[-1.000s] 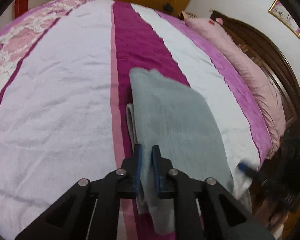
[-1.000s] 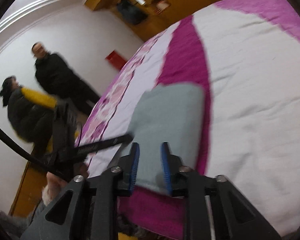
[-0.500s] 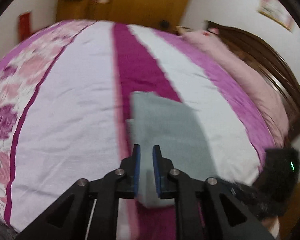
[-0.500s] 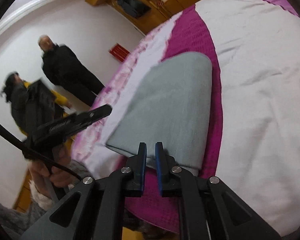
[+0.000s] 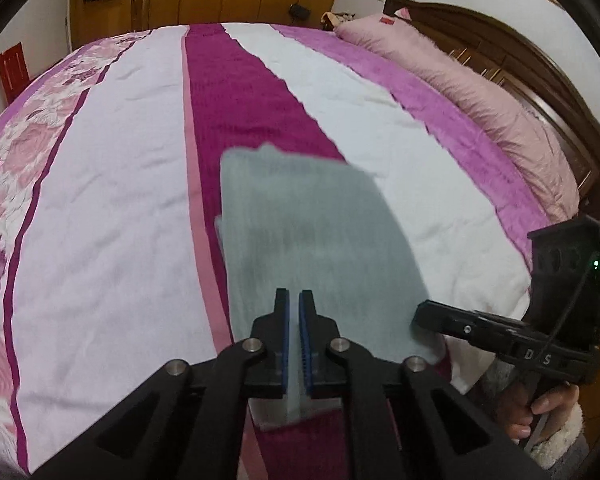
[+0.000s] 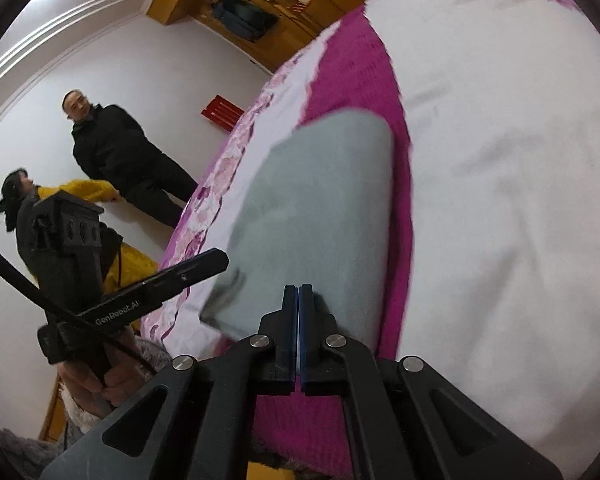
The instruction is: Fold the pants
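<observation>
Pants folded, nearly done.
I see the pants [image 5: 308,248] as a compact stack on the bed [image 5: 112,184]; left claw [image 5: 294,320] and right claw [image 6: 298,320] closed, empty.

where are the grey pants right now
The folded grey pants lie on the bed's dark magenta stripe near its foot edge, straight ahead in both wrist views, their near edge at the left gripper.

Grey-green pants [image 5: 308,240] lie on a magenta, white and rose-patterned bedspread [image 5: 112,216].
</observation>
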A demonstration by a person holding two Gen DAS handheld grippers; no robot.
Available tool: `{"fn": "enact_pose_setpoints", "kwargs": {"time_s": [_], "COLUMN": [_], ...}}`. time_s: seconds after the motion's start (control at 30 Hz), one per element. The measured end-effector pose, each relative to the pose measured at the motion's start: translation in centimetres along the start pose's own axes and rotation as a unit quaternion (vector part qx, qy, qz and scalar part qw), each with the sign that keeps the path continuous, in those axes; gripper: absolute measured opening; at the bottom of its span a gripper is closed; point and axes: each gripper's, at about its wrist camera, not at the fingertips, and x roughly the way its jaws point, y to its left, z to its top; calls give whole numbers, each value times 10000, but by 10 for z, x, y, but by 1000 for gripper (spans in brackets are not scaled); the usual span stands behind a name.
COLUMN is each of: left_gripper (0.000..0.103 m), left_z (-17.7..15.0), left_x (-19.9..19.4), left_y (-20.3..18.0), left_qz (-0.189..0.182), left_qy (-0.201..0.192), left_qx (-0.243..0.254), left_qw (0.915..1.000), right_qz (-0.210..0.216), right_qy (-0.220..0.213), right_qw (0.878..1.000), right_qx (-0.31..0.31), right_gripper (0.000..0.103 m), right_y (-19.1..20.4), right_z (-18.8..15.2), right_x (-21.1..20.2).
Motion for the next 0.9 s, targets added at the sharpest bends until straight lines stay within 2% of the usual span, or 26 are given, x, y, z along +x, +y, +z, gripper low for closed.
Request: {"fn": "enact_pose_setpoints", "kwargs": {"time_s": [0.07, 0.1, 0.13, 0.2, 0.37, 0.43, 0.5, 0.57, 0.6, 0.7, 0.77, 0.83, 0.9], "left_gripper": [5, 4, 4, 4, 4, 3, 3, 3, 3, 3, 3, 3, 3], "left_z": [7, 7, 5, 3, 29, 35, 31, 35, 41, 61, 66, 65, 61], "left_x": [16, 26, 37, 32, 23, 39, 60, 55, 50, 45, 58, 79, 72], "left_y": [7, 10, 15, 17, 12, 19, 26, 25, 22, 17, 23, 28, 29], "left_qz": [-17, 128, 134, 99, 50, 48, 51, 53, -2, 44, 119, 99, -12], "left_qy": [181, 337, 461, 409, 112, 208, 466, 437, 358, 120, 215, 422, 281], "left_qx": [-73, -112, -145, -142, 70, -33, -126, -83, -4, 124, 53, 29, 93], "left_qw": [9998, 9993, 9987, 9990, 9999, 9998, 9988, 9990, 9994, 9998, 9997, 9991, 9996], "right_qz": [49, 12, -190, -428, -526, -664, -855, -877, -900, -859, -1040, -1190, -1130], "right_qy": [24, 2, 64, 317, 115, 96, 235, 400, 414, 252, 195, 396, 469], "right_qw": [10000, 10000, 9998, 9985, 9976, 9967, 9956, 9952, 9948, 9951, 9932, 9911, 9920], "right_qx": [-12, -17, -37, -129, -432, -456, -303, -144, -253, -423, -490, -442, -322], "right_gripper": [0, 0, 0, 0, 0, 0, 0, 0, 0, 0, 0, 0, 0], "right_y": [-3, -5, -9, -11, 10, 5, -11, -16, -12, 2, 2, -8, -14], "right_z": [12, 16, 18, 18, 48, 59, 63, 63, 68, 88, 97, 98, 97], "right_x": [3, 7, 14, 23, 21, 30, 45, 54, 53, 46, 50, 65, 69]}}
